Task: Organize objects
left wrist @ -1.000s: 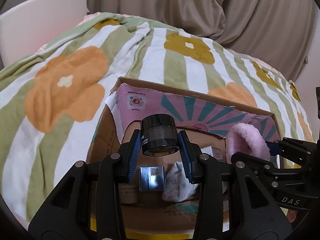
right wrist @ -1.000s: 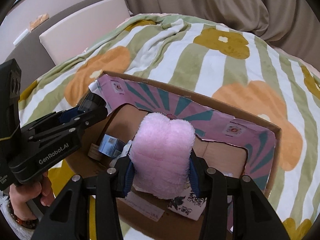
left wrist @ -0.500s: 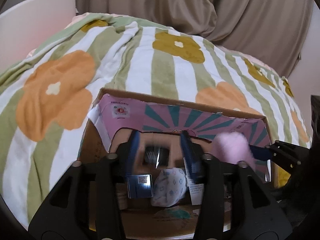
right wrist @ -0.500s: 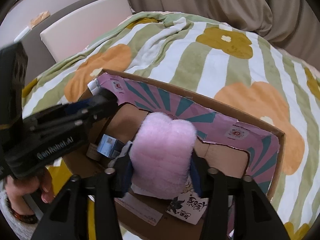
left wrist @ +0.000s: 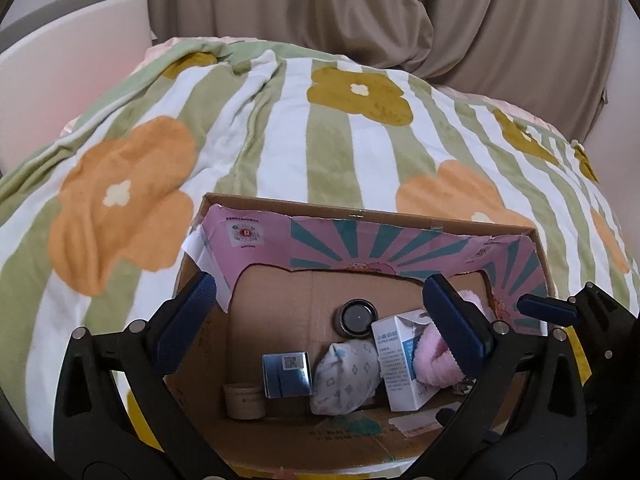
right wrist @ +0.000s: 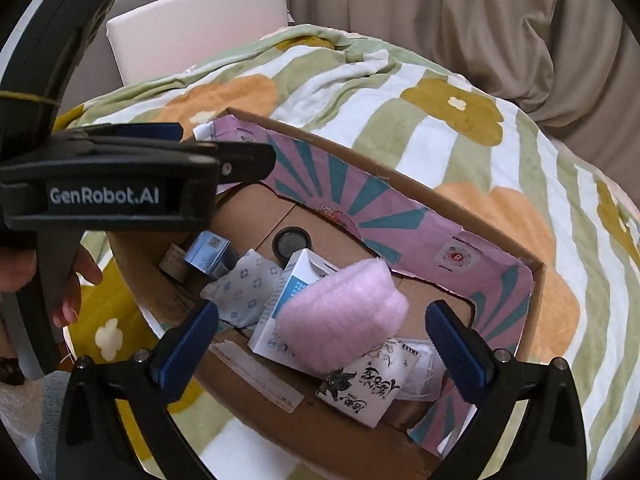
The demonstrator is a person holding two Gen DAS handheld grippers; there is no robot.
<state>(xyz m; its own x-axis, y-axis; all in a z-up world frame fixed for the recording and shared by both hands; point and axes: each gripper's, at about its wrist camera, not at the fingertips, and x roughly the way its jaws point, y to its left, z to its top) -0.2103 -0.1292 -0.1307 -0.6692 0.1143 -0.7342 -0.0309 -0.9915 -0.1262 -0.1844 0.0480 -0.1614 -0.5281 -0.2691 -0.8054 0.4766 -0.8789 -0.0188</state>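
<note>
Both loads have dropped into the cardboard box (left wrist: 360, 216) on the bed, the black jar (left wrist: 357, 317) by its far wall and the pink plush (right wrist: 340, 316) atop the white carton (right wrist: 280, 300), since the left gripper (left wrist: 320, 320) and right gripper (right wrist: 320, 340) are opening wide, empty.

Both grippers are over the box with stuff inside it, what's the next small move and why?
Probably lift both grippers up and out of the box. The left gripper and right gripper have their jaws opening with nothing pressed between the pads. The jar and pink plush lie loose in the box, the plush resting on the carton, so both drops look done.
</note>
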